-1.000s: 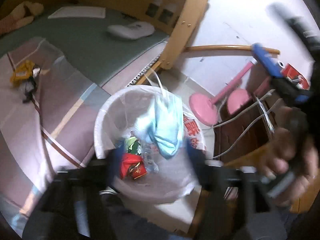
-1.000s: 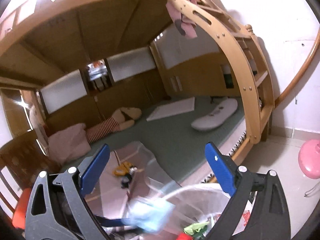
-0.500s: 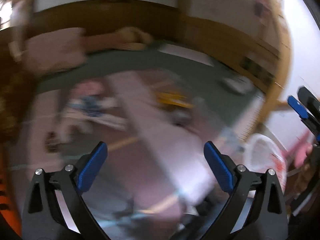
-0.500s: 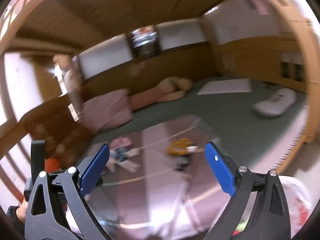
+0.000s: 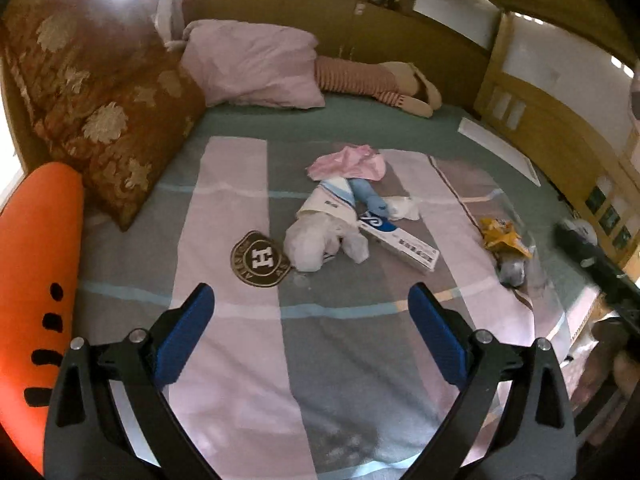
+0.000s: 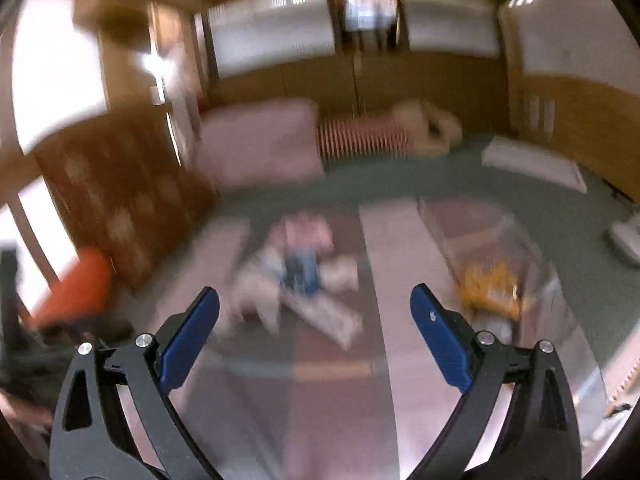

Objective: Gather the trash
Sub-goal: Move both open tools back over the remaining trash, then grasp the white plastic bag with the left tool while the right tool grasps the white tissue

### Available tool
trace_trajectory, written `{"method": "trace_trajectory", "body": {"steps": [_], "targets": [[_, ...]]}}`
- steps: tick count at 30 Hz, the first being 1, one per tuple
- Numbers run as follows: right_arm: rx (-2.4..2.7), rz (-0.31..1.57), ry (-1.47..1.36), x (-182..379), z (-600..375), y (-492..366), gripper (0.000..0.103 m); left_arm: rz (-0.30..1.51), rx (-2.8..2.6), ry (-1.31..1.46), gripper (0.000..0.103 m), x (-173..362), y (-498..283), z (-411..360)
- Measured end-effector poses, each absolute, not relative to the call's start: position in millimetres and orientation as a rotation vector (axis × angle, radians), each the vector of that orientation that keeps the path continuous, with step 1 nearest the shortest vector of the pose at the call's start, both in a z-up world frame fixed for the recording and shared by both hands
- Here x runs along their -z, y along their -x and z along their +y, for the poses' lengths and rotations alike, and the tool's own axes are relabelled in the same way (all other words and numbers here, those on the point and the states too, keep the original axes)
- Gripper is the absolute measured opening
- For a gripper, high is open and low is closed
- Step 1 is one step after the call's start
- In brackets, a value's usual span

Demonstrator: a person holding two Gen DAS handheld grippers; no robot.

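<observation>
Where the striped blanket covers the bed, litter lies mid-sheet: a white-and-blue carton touching crumpled white wrappers, a yellow packet well apart. Left gripper and right gripper gape, empty.
</observation>
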State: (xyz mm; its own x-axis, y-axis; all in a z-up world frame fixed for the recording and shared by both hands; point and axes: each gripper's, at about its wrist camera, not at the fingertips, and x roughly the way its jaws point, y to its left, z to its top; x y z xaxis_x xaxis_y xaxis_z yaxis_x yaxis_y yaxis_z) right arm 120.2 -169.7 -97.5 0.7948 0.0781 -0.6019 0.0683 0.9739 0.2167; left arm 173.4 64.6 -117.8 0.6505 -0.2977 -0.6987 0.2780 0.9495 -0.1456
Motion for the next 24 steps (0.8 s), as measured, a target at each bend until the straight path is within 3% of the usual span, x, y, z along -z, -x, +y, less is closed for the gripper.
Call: {"method": "trace_trajectory", "body": {"steps": [24], "targets": [[-0.019, 0.658, -0.226, 97, -166, -115, 0.094, 0.842, 0.356, 0.03, 0.097, 130, -166, 38]]}}
